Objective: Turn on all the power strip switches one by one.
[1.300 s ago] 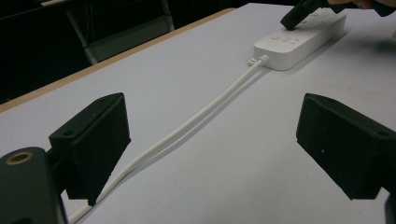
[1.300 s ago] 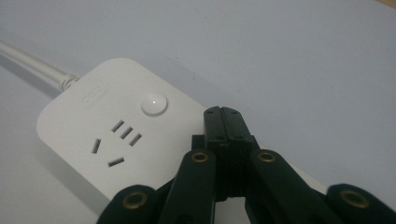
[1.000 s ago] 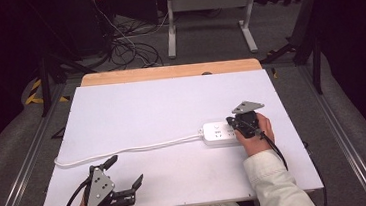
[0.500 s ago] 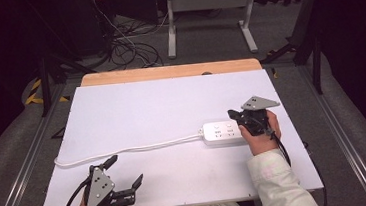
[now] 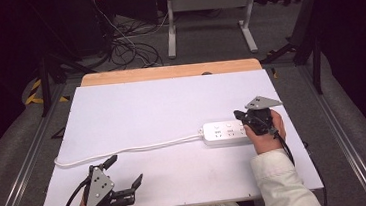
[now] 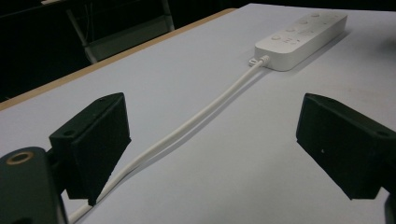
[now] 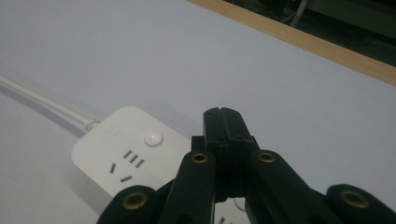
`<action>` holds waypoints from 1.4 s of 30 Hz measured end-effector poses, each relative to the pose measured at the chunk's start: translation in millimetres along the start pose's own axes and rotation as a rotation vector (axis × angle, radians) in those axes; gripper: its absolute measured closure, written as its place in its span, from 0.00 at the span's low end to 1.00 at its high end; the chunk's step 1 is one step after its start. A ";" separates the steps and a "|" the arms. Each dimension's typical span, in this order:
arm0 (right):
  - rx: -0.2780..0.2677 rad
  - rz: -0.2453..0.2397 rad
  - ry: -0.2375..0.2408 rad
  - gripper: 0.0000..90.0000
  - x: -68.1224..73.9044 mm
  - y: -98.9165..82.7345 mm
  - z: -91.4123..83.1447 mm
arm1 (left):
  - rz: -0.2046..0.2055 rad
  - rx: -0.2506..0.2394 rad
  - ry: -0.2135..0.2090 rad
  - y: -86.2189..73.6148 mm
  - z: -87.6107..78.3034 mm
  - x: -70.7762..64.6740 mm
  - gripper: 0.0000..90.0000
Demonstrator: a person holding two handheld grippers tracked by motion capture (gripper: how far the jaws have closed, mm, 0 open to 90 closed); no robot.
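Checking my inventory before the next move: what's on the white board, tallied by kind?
Power strip: 1
Cord: 1
Tools: 2, left and right
Total: 4

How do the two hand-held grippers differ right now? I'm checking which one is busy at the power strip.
The left hand-held gripper has its jaws wide open; the right hand-held gripper has them shut. The left sits at the near table edge, by the cord; the right is over the power strip. Both are black, hand-held, each with a grey plate.
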State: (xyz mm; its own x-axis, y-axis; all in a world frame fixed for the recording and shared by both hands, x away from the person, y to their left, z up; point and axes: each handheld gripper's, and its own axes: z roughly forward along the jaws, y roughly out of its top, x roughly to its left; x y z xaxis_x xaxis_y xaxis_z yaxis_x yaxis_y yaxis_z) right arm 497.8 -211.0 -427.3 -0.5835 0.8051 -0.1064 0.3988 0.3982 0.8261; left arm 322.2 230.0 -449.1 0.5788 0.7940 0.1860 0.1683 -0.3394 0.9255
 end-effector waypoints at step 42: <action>0.145 0.042 -0.008 1.00 -15.6 -24.8 22.1 | 0.007 0.000 0.001 0.0 -0.1 -0.5 0.11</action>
State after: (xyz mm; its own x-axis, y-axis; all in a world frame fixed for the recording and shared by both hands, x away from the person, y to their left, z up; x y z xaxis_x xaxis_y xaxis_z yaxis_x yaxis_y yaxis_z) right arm 512.6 -223.7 -458.4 -0.5593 0.8253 -0.0784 0.5208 0.4233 0.7413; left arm 321.9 229.6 -449.1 0.5791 0.7922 0.1924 0.1648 -0.3448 0.9241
